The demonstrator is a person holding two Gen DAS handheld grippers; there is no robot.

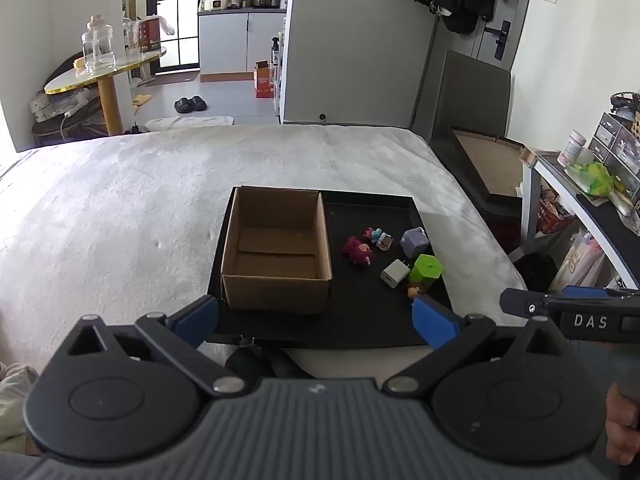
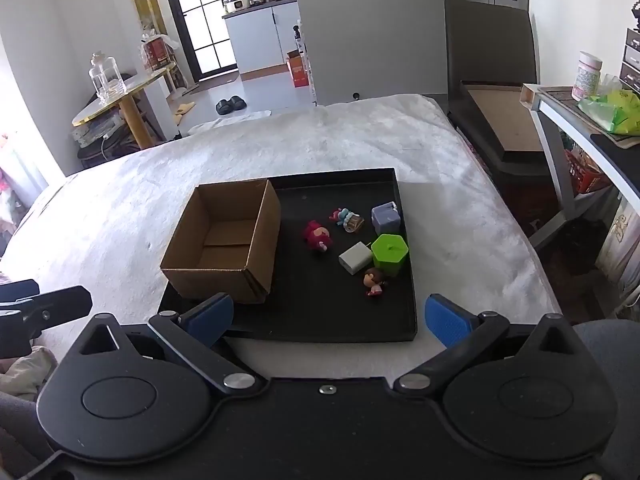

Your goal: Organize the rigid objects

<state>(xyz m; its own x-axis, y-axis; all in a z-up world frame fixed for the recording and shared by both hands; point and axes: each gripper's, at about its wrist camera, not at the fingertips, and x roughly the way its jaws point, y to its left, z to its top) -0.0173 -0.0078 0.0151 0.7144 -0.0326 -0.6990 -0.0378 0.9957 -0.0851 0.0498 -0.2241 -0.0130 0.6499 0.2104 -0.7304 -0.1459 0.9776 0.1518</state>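
Nearest the lens, the left hand-held gripper (image 1: 316,318) and the right hand-held gripper (image 2: 329,318) are both hanging released over the near edge of the black tray (image 2: 320,320), blue pads spread wide and grasping nothing. The tray is sitting on the white bed (image 1: 120,200). From left to right it is carrying an empty cardboard box (image 2: 222,240), a red figurine (image 2: 318,236), a blue-haired figurine (image 2: 347,219), a white charger (image 2: 355,258), a brown-haired figurine (image 2: 374,281), a purple cube (image 2: 386,218) and a green hexagonal block (image 2: 390,254).

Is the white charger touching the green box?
Touching, it looks like. In the right wrist view the white charger lies right against the bottom of the green box, with no black tray showing between them.
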